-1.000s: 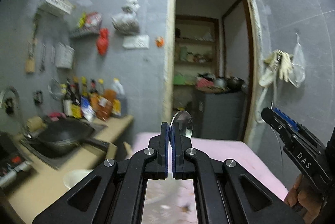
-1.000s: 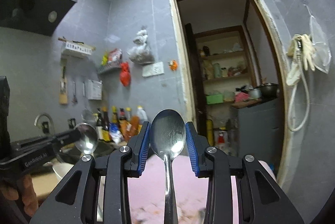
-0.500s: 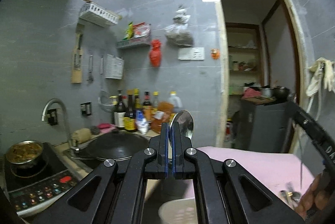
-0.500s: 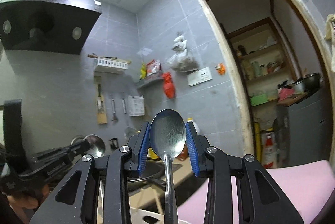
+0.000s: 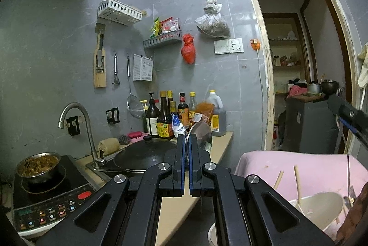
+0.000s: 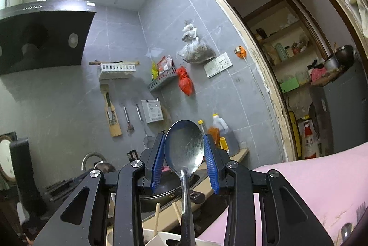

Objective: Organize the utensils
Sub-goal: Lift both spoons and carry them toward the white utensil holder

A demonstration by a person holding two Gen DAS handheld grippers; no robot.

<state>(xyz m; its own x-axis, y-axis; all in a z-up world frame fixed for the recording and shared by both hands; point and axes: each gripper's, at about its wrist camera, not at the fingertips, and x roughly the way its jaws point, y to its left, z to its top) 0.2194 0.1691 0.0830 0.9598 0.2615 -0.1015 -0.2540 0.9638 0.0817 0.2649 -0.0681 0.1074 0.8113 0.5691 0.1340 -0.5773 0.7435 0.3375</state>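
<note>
Left gripper [image 5: 186, 149] clamps a spoon [image 5: 200, 134] edge-on; right gripper [image 6: 184, 154] grips another spoon [image 6: 184, 144]; counter edge [image 5: 220, 154] ahead; bowl [image 5: 322, 207] with chopsticks [image 5: 297, 186] lower right.

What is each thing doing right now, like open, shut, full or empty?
left gripper: shut on a spoon, gripped edge-on
right gripper: shut on a big spoon, bowl up
steel pot: full of food
wok: lid on
white bowl: holds chopsticks
</note>
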